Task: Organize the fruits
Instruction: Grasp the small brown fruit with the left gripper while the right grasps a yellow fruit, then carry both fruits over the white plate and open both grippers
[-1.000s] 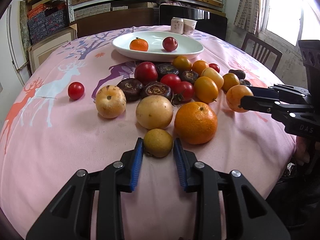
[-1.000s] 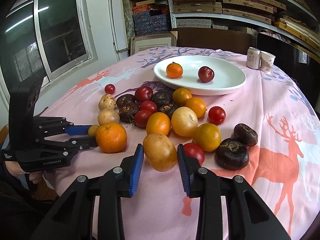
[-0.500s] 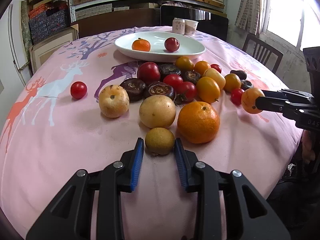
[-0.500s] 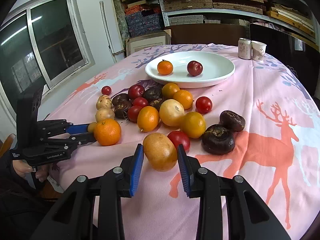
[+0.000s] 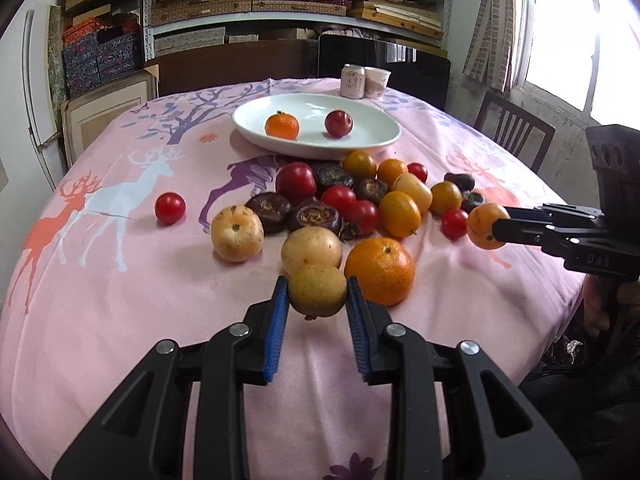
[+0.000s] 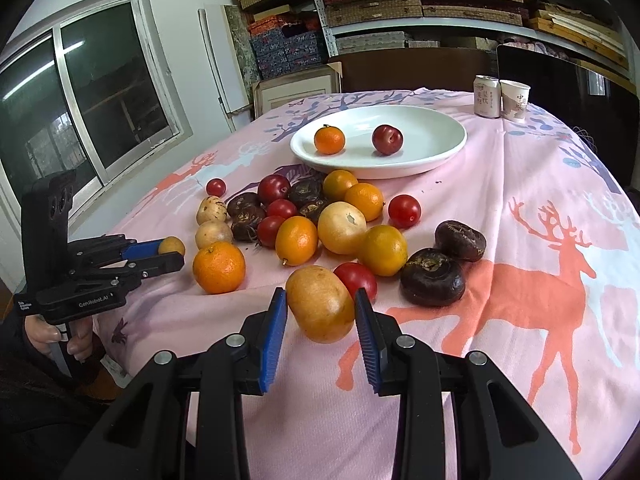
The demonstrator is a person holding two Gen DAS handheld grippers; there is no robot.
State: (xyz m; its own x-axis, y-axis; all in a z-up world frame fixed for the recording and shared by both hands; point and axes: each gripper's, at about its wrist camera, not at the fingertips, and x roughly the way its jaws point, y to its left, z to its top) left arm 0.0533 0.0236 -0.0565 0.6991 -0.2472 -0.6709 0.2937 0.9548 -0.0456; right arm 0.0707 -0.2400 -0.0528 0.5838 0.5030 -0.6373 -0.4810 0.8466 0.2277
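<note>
My left gripper [image 5: 318, 292] has its jaws closing tight on a small brownish-yellow round fruit [image 5: 317, 291], held just above the pink cloth in front of a large tangerine [image 5: 380, 271]. From the right wrist view, the left gripper [image 6: 172, 253] and its fruit [image 6: 172, 245] show at the left. My right gripper [image 6: 320, 300] is shut on a yellow-orange oval fruit [image 6: 320, 304], raised off the cloth near a red tomato [image 6: 356, 278]. The white plate [image 5: 316, 152] at the back holds a tangerine [image 5: 282, 125] and a dark red plum [image 5: 338, 123].
Several mixed fruits lie in a pile [image 5: 340, 204] between the grippers and the plate. One tomato [image 5: 170, 208] sits alone to the left. A can [image 5: 353, 81] and a paper cup [image 5: 376, 82] stand behind the plate. A chair [image 5: 516, 136] stands at the right table edge.
The left gripper has raised the small brownish-yellow fruit off the cloth. The right gripper drew back a little from the pile with its oval fruit, then held still.
</note>
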